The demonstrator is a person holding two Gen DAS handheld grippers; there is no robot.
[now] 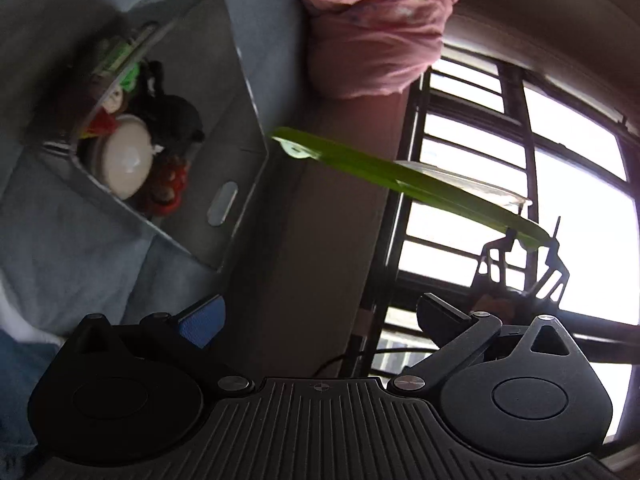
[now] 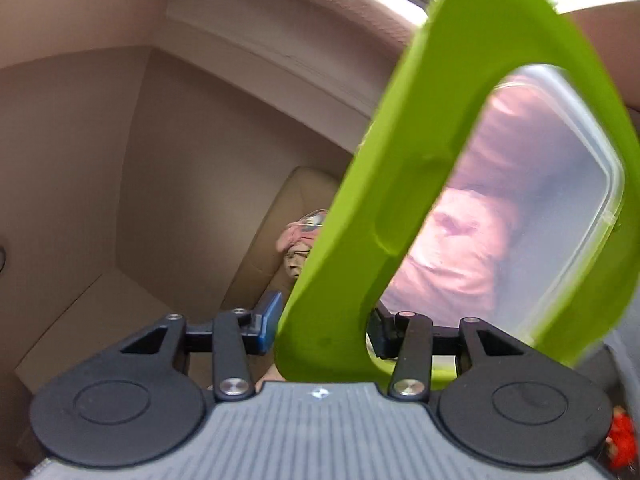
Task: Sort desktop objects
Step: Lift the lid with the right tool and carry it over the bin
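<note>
Two claws were in play, and only one carried anything. The right claw (image 2: 322, 328) was pinching the green rim of a lid (image 2: 400, 200), one blue pad (image 2: 268, 320) against the rim's outer edge and the other tucked behind its inner edge. From that grip the lid rose ahead of the claw and leaned off to its right, so its cloudy clear panel (image 2: 540, 200) filled the space right of the fingers. Pink fabric showed blurred through that panel. Ahead and to the left of the right claw lay only beige wall.

The left claw (image 1: 322, 316) stood spread wide with nothing between its fingers. Ahead of it and to its left sat a grey box (image 1: 224, 92) on a pale blue cloth (image 1: 60, 240), its flaps folded outward. Inside it lay a round white object (image 1: 128, 156), a black object (image 1: 172, 116) beside that, some red pieces (image 1: 168, 188) nearer the claw, and something green (image 1: 128, 72) at the far side; blur hid what they were. Ahead and to the right of the left claw, the lid appeared edge-on as a long green strip, raised clear of the box, its far tip near the box's right flap. Behind it a barred window (image 1: 560, 140) glared white, and a pink garment (image 1: 380, 20) hung above
</note>
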